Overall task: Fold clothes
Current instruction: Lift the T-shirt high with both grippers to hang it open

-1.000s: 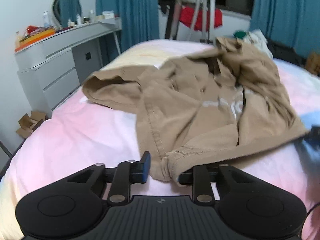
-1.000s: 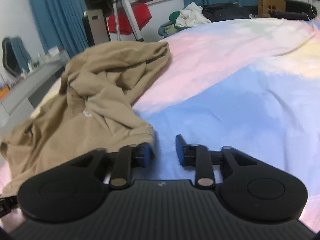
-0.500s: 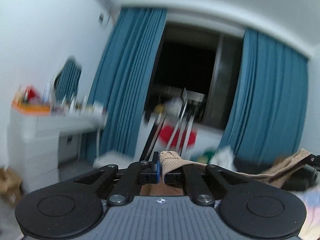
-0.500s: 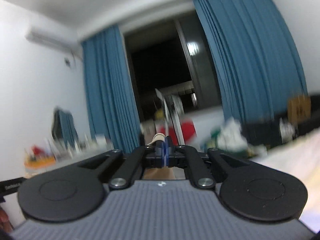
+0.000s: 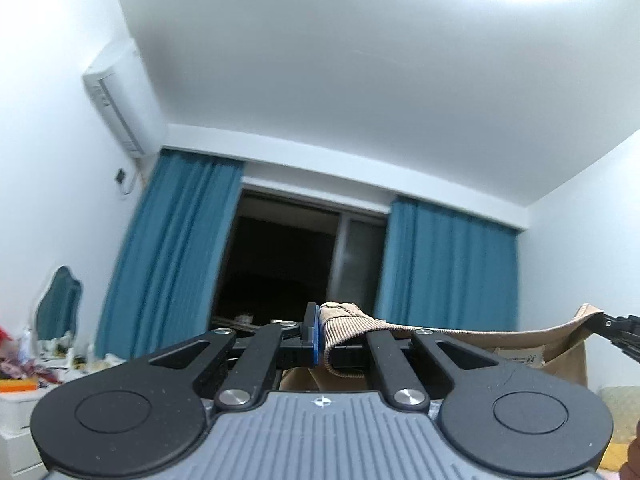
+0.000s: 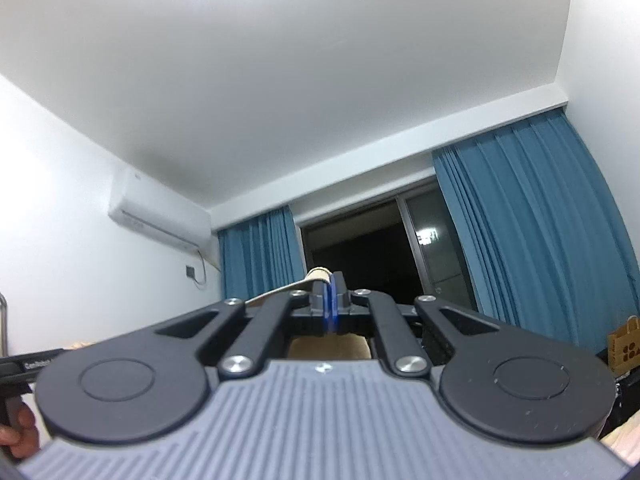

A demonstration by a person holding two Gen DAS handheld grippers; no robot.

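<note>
My left gripper (image 5: 326,334) is shut on the ribbed hem of the tan sweatshirt (image 5: 504,344), lifted high and tilted up toward the ceiling. The hem stretches to the right, where my right gripper (image 5: 612,330) holds its other end at the frame edge. In the right wrist view my right gripper (image 6: 330,304) is shut on a tan hem edge (image 6: 316,274) that runs off to the left. The rest of the sweatshirt hangs below the grippers and is mostly hidden.
Blue curtains (image 5: 168,256) flank a dark window (image 5: 280,264). An air conditioner (image 6: 158,216) hangs on the left wall. A white dresser with clutter (image 5: 16,396) stands at the left. A paper bag (image 6: 626,344) is at the right.
Both grippers shut on the sweatshirt's hem on the bed and lifted it high. The views swung from the bed up to the curtains and ceiling.
</note>
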